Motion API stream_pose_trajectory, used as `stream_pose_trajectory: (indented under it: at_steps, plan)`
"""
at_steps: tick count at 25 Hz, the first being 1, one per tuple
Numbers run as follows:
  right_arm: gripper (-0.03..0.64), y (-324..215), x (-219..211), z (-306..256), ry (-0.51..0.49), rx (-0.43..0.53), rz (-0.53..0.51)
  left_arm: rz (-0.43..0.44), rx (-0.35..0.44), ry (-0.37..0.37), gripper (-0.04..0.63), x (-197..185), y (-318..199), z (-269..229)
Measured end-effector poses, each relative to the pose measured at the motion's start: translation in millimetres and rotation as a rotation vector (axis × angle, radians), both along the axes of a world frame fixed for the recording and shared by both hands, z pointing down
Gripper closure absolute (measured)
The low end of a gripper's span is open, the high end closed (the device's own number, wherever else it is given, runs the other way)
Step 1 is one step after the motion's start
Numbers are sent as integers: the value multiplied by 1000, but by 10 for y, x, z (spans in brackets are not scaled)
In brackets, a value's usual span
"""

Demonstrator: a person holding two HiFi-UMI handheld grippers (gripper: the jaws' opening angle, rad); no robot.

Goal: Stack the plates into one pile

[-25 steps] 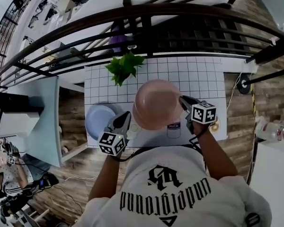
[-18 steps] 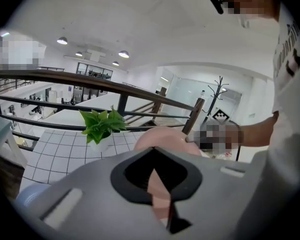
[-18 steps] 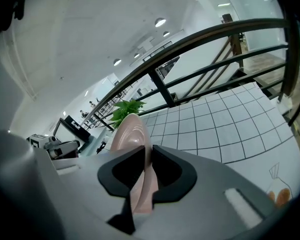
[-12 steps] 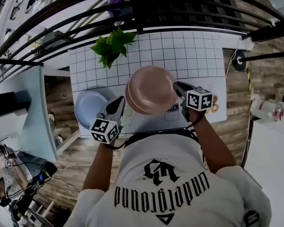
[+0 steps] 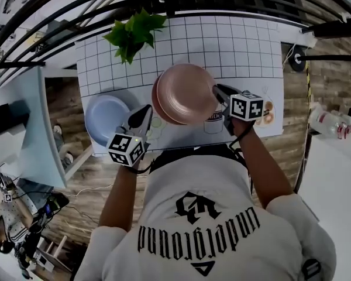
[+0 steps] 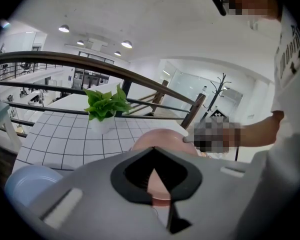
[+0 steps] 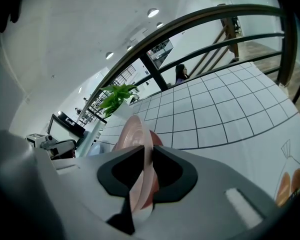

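Right claw [image 5: 217, 90] jaws opening, pink plate [image 5: 186, 92] rim between them; we settle it square onto red plate [image 5: 156, 99] below; left claw [image 5: 145, 110] closed, empty

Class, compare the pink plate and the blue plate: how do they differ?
The pink plate is mid-table over a darker plate; the blue plate lies alone at the table's left edge. The pink plate's rim is between the right tool's opening jaws; the blue plate is ungripped. Both are round and empty.
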State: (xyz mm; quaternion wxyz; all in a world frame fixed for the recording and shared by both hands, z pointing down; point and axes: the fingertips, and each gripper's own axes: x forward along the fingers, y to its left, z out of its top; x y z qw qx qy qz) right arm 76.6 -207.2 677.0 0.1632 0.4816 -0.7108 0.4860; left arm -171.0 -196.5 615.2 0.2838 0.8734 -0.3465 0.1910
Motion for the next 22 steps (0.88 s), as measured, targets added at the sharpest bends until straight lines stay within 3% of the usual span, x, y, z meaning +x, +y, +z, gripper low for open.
stream_pose_trajectory:
  at_steps: [14, 22]
  plan:
    - [563, 35, -101, 340, 31, -34, -54, 17, -51, 18, 546, 62, 117, 203]
    - [517, 42, -74, 420, 87, -37, -75, 9, -71, 18, 546, 40, 153, 269]
